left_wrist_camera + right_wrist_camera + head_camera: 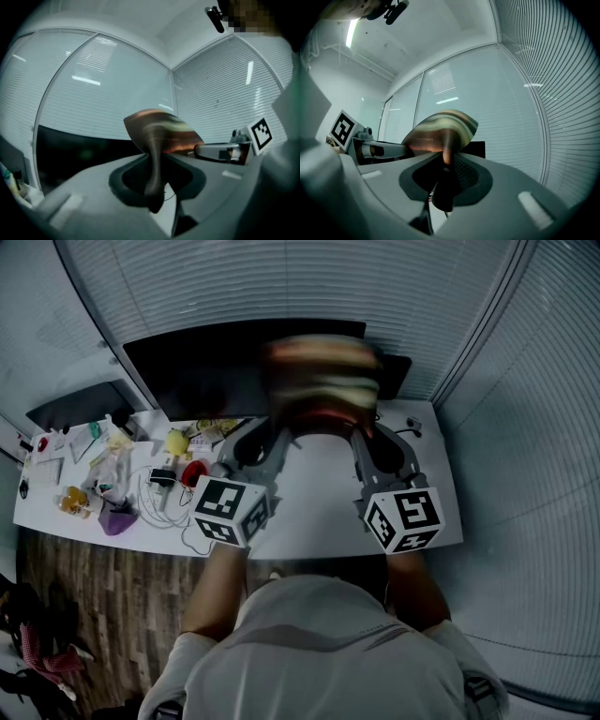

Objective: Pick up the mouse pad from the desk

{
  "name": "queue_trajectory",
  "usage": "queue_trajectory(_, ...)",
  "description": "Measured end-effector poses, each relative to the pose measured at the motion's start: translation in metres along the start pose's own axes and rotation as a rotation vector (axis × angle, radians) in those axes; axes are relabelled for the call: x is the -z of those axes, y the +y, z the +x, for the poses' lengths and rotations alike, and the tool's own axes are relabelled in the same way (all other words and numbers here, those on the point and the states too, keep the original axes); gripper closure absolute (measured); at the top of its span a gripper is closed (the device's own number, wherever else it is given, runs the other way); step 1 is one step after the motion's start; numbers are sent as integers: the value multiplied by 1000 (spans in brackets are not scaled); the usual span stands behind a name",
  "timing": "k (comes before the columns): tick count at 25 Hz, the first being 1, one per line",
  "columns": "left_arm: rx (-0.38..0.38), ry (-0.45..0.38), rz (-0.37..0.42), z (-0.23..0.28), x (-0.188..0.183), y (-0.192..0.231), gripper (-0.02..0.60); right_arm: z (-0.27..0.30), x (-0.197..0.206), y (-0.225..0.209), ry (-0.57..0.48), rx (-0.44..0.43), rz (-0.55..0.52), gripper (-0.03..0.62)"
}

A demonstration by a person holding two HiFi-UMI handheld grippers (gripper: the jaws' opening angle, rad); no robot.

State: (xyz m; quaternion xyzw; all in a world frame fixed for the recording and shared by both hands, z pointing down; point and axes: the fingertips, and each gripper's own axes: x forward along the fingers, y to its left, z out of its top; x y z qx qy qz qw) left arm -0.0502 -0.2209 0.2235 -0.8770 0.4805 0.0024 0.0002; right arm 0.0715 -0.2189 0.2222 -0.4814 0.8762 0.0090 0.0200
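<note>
The mouse pad (pixel 322 381), striped in brown, cream and green, hangs lifted above the white desk (pixel 319 502), blurred in the head view. My left gripper (pixel 281 432) pinches its lower left edge and my right gripper (pixel 362 432) its lower right edge. In the left gripper view the pad (pixel 161 131) stands edge-on between the jaws of the left gripper (pixel 154 164), which is shut on it. In the right gripper view the pad (pixel 440 129) rises the same way out of the right gripper (pixel 445 168). Each view shows the other gripper across the pad.
A dark monitor (pixel 197 367) stands at the back of the desk. The desk's left part holds clutter: a yellow object (pixel 176 442), a red object (pixel 194 472), white cables (pixel 159 502), a purple bag (pixel 117 518). Slatted blinds surround the corner. Wooden floor (pixel 112 587) lies at the lower left.
</note>
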Motion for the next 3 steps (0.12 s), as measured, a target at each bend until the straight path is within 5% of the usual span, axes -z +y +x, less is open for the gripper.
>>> queue_trajectory(3,-11,4,-5,1,2,4,491,2,0,2,2,-5,-2,533)
